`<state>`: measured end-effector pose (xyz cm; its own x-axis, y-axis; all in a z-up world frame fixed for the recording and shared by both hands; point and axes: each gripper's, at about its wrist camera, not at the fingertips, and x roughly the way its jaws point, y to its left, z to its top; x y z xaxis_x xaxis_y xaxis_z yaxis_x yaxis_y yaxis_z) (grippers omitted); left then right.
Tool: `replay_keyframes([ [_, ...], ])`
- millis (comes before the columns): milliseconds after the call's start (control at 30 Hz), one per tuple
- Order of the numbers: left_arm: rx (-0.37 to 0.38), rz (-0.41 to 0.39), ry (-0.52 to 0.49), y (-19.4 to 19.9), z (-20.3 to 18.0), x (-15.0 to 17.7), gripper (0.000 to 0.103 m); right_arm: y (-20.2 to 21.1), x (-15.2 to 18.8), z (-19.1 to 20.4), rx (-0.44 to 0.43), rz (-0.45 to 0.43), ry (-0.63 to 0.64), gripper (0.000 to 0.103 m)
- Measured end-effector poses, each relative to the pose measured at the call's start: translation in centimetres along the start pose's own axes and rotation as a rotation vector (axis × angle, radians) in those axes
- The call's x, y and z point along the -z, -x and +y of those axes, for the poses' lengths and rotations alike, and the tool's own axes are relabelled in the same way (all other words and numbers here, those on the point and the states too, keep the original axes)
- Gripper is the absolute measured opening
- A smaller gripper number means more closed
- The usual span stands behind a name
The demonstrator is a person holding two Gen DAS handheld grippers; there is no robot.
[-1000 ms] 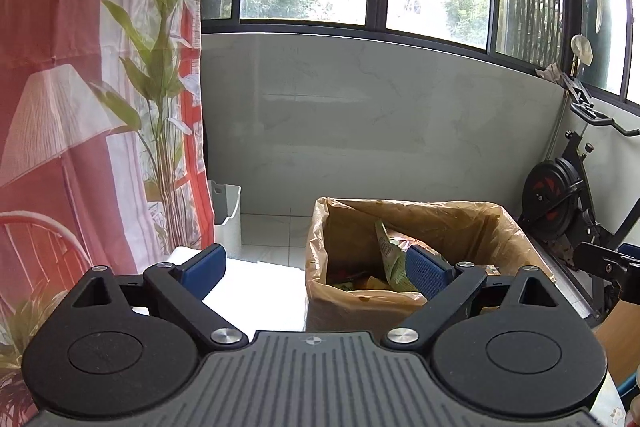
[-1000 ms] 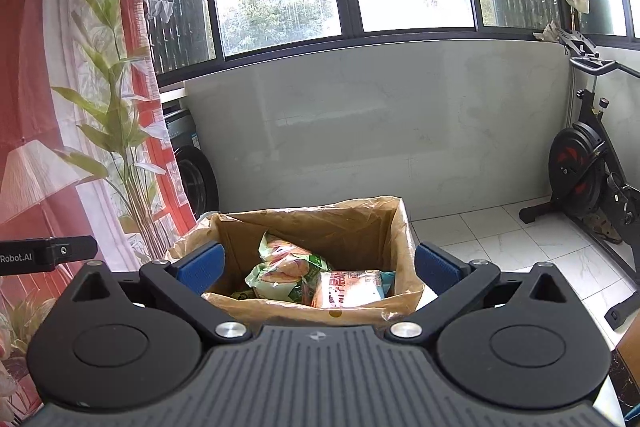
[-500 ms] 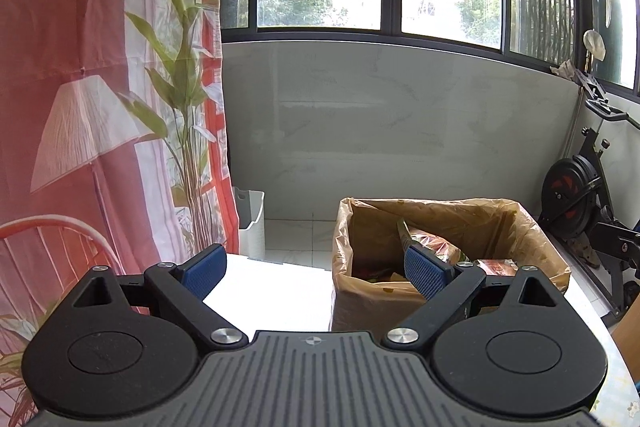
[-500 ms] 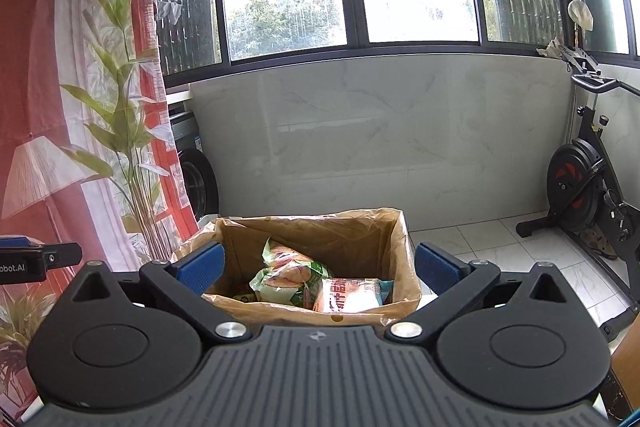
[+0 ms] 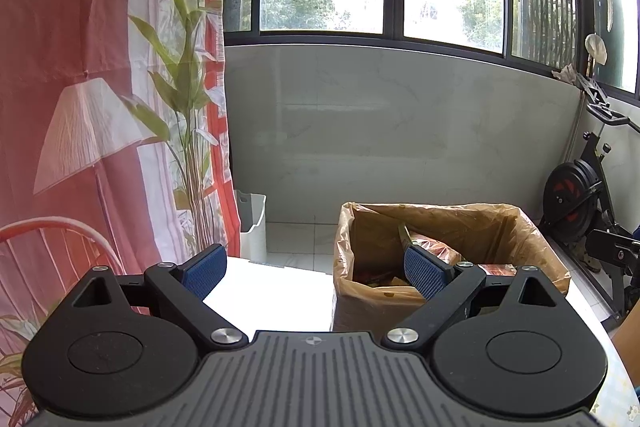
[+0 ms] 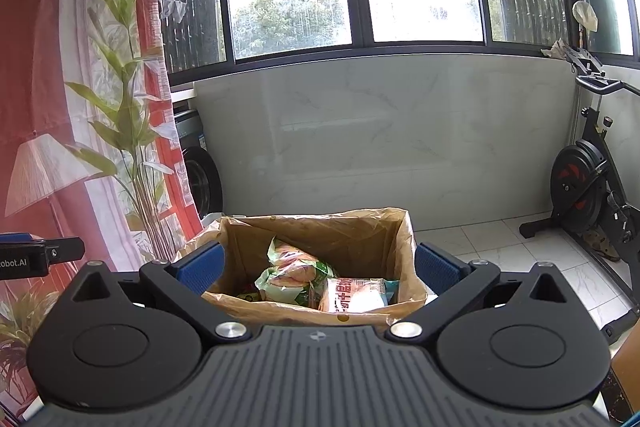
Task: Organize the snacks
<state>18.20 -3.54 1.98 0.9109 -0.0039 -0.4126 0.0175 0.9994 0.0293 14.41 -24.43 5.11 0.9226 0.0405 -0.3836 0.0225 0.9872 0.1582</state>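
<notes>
Both grippers spread wide and empty.

The left gripper (image 5: 314,273) holds its blue pads (image 5: 204,269) well apart, one at 10 o'clock and the other at 2 o'clock of its body, nothing between them. The right gripper (image 6: 320,267) is spread alike and level, gripping nothing. A dark part (image 6: 36,254) at 9 o'clock in the right view is probably the left gripper's side.

snack packets (image 6: 316,283) in box (image 6: 320,227), bike (image 6: 588,187) right
</notes>
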Motion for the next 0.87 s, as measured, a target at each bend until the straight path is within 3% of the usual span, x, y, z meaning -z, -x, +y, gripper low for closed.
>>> replay_keyframes([
  [867, 0.017, -0.004, 0.016, 0.14, 0.11, 0.05, 0.097, 0.07, 0.02, -0.02, -0.001, -0.001, -0.001, 0.103],
])
